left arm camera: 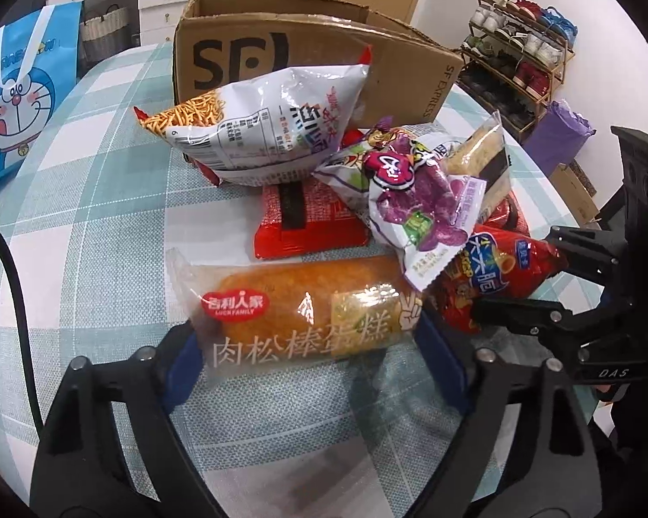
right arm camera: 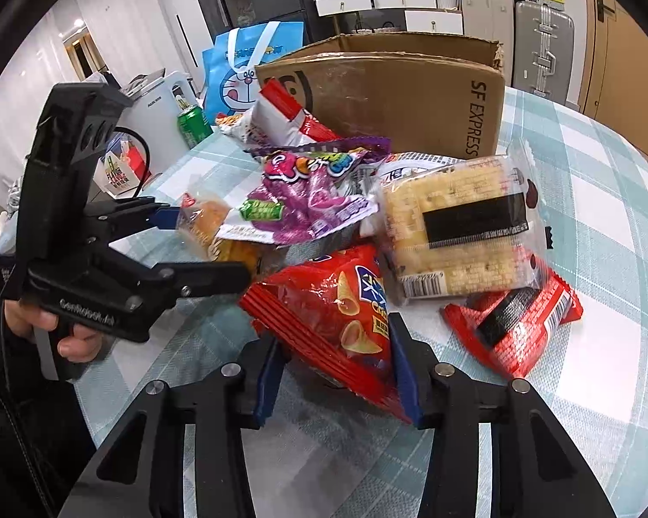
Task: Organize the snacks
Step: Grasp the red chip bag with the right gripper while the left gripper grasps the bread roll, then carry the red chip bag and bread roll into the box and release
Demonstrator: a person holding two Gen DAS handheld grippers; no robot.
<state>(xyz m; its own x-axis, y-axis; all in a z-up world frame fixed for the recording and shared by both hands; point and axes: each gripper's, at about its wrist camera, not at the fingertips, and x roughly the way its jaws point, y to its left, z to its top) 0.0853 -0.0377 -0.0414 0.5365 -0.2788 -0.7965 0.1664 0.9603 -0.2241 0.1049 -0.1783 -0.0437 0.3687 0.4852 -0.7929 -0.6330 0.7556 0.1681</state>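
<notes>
A clear pack of meat-floss cake [left arm camera: 298,315] lies crosswise on the checked tablecloth [left arm camera: 99,233]. My left gripper [left arm camera: 311,345] has its blue pads [left arm camera: 185,362] against both ends of the pack. In the right wrist view that left gripper [right arm camera: 211,246] grips the same cake pack [right arm camera: 203,220]. My right gripper [right arm camera: 337,371] is shut on a red bag of cone snacks [right arm camera: 337,298], which also shows in the left wrist view as the red bag [left arm camera: 497,272] inside the right gripper [left arm camera: 535,285]. Behind them stands an open cardboard box [left arm camera: 315,56].
Piled before the box [right arm camera: 389,99] are a white noodle-snack bag [left arm camera: 259,125], a purple bag [right arm camera: 306,198], a clear cracker pack [right arm camera: 458,233] and a flat red pack [right arm camera: 514,323]. A blue cartoon bag [left arm camera: 17,99] and a green can [right arm camera: 194,121] stand at the table's left.
</notes>
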